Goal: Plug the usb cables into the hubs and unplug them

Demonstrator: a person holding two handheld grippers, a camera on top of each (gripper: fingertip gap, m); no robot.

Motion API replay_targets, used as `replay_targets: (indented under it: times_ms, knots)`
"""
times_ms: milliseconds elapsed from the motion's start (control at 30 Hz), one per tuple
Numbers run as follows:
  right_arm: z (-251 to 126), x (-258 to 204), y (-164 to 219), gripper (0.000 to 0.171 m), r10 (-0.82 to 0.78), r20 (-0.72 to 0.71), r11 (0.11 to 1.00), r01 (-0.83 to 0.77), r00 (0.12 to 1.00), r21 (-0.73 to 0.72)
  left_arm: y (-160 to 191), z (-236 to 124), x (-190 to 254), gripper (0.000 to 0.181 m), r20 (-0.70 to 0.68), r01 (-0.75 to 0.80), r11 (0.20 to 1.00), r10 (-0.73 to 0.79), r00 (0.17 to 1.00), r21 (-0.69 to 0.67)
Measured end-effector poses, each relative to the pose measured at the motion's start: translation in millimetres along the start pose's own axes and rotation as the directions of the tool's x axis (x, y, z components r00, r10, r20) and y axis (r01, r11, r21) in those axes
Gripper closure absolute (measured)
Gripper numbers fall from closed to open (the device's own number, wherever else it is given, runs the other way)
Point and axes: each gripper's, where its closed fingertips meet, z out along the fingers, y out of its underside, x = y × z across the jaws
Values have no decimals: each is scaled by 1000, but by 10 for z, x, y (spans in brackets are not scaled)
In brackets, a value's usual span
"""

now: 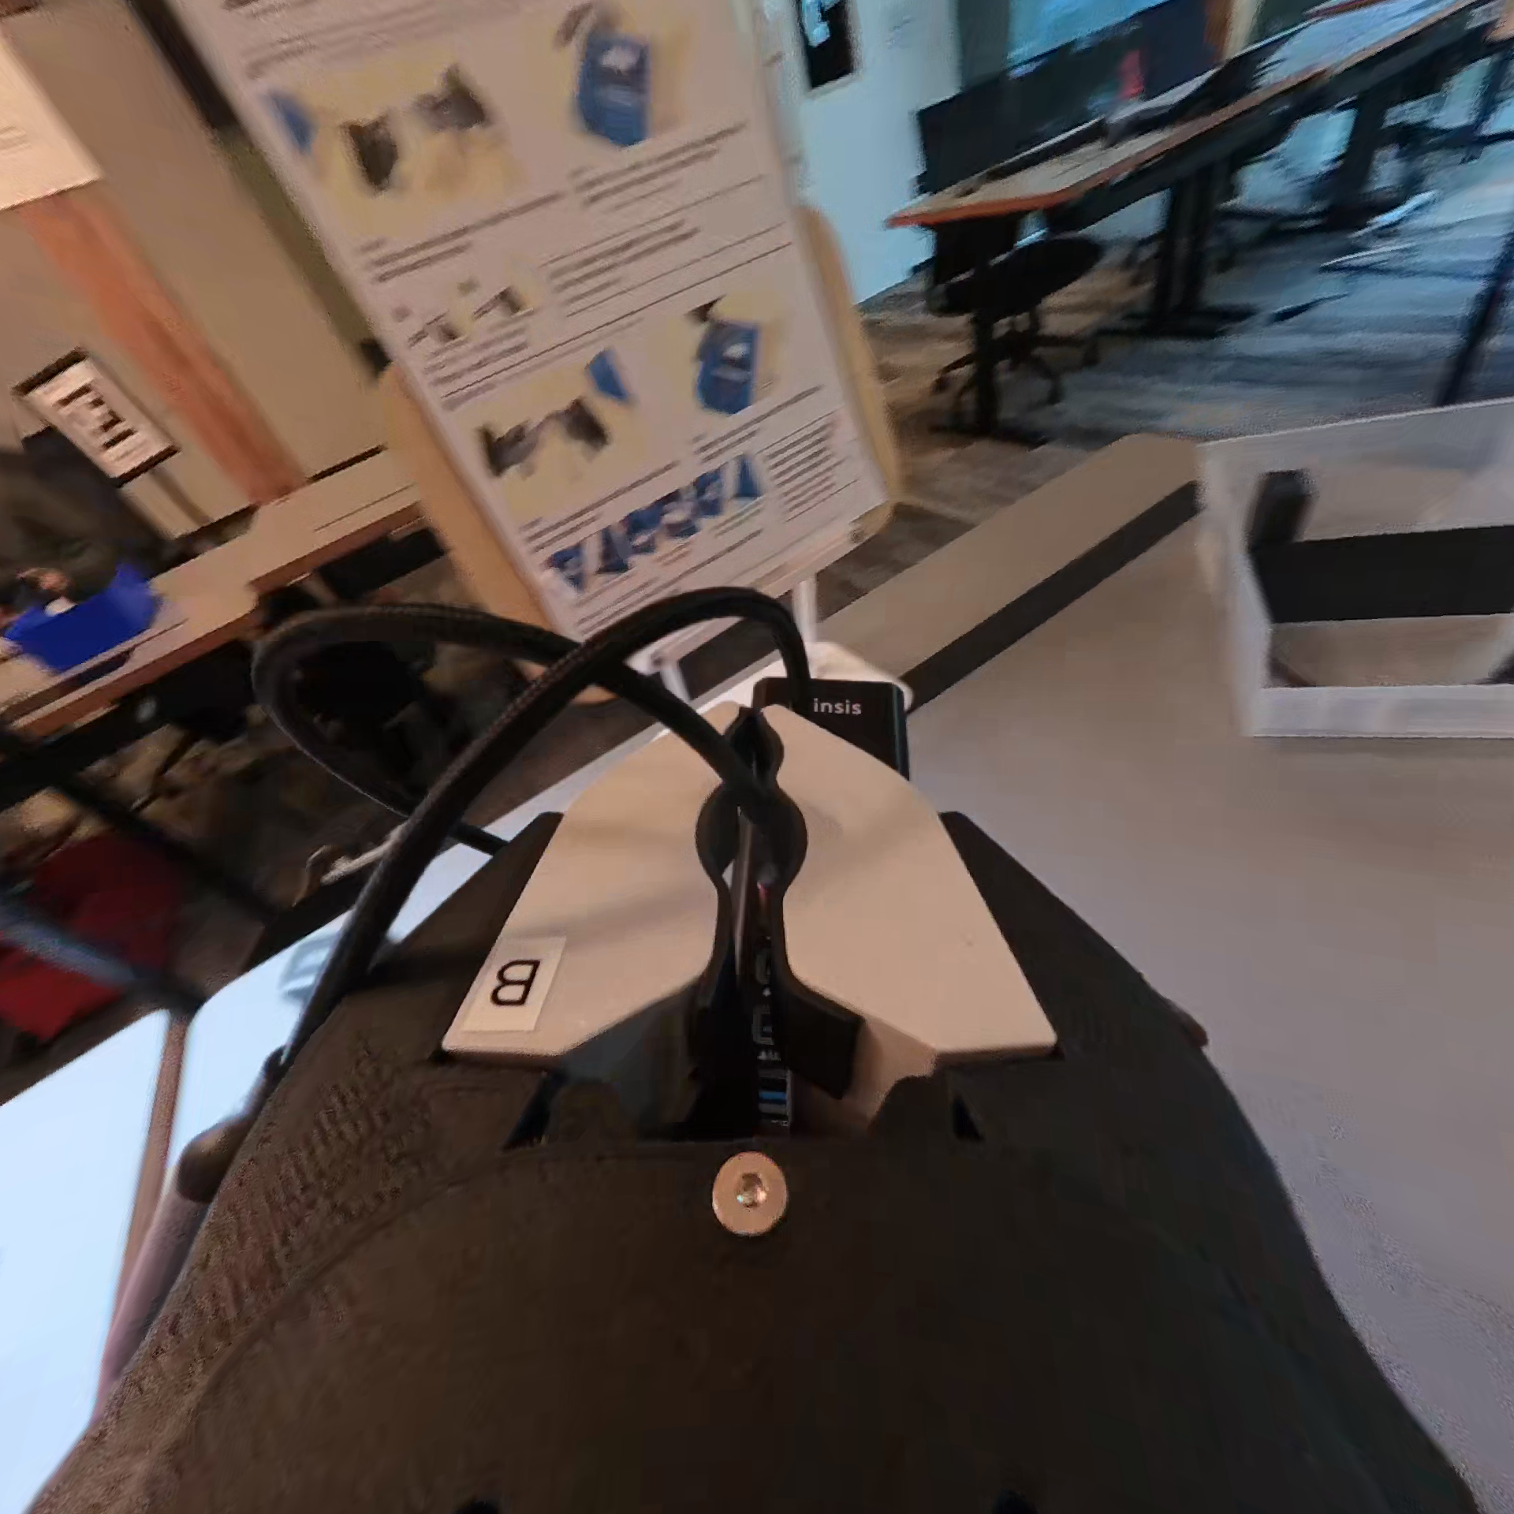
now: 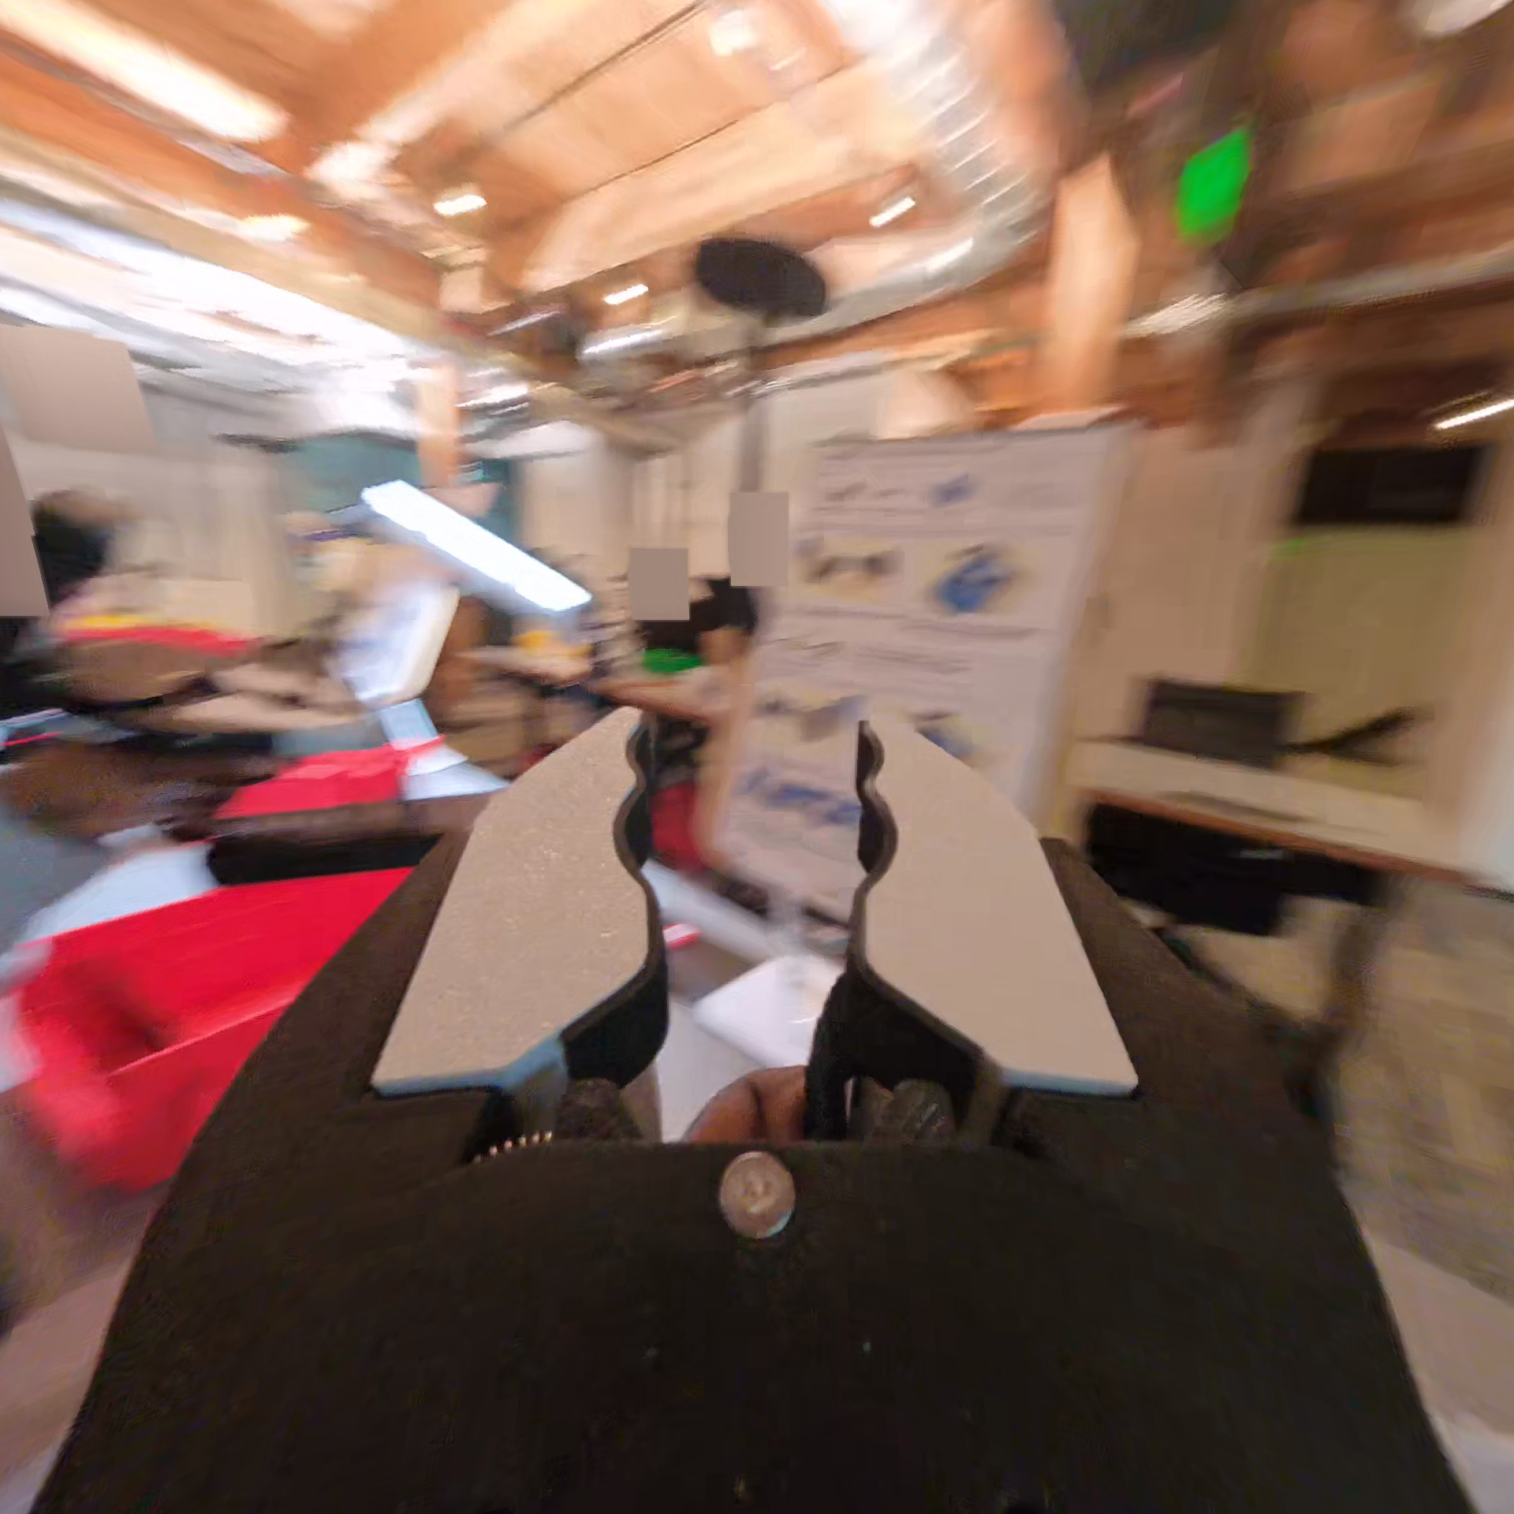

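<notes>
Black hub (image 1: 852,711) clamped in left gripper (image 1: 758,729); cable (image 1: 459,786) looping; right gripper (image 2: 750,737) agape.

The left gripper (image 1: 758,741) has a rough, matte black printed body with a silver hex-socket screw (image 1: 749,1191) at its centre. Two pale grey angular plates top its fingers (image 1: 639,868), edged inside with wavy black pads; one bears a white lettered sticker (image 1: 514,983). The right gripper (image 2: 750,741) looks alike, with its own silver screw (image 2: 756,1194).
</notes>
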Motion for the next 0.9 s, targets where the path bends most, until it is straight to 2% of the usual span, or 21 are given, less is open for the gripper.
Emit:
replay_targets:
  times_ms: [67,133,233,300,367,467,533,600,667,733,767,833,867,900]
  knots:
    - [309,-554,363,106,132,233,985,-100,963,-143,-93,65,310,181,-92,-1,1000,4,996,30]
    - [449,-946,789,95,266,320,943,-176,909,-282,-140,113,581,181,-162,-10,999,18,987,50]
    - [455,-1204,1407,80,453,269,850,-320,850,-419,-153,165,857,181,-198,-44,997,57,979,69]
    - [432,-1219,1621,85,607,201,770,-506,769,-389,-147,201,979,181,-194,-61,995,77,978,85]
    - [436,-1224,1815,93,796,131,596,-726,591,-342,-127,242,1101,181,-183,-89,991,106,977,103]
    - [454,-1311,1967,100,965,144,253,-920,218,-300,-61,314,1293,181,-163,-142,982,162,973,126]
    - [461,-1270,2057,105,985,148,128,-959,93,-251,-2,347,1461,180,-175,-166,975,191,966,148]
    - [452,-1205,2130,107,981,156,146,-965,114,-218,82,373,1644,181,-201,-190,969,220,955,158]
    - [412,-1153,2112,142,965,199,212,-958,173,-193,199,413,1782,181,-206,-214,965,243,948,153]
    - [378,-1071,2143,143,959,181,249,-954,219,-165,295,424,1869,181,-200,-227,959,260,945,171]
    - [363,-1027,2142,143,943,182,305,-940,277,-150,363,418,1912,181,-214,-228,960,260,942,164]
    - [346,-949,2127,143,875,162,477,-870,456,-127,541,391,1968,181,-244,-208,971,232,942,119]
    - [338,-924,2098,143,824,157,563,-818,544,-117,628,357,1999,176,-265,-195,975,217,939,107]
    - [328,-913,2053,143,767,163,640,-761,621,-110,731,305,2038,162,-297,-184,979,202,933,87]
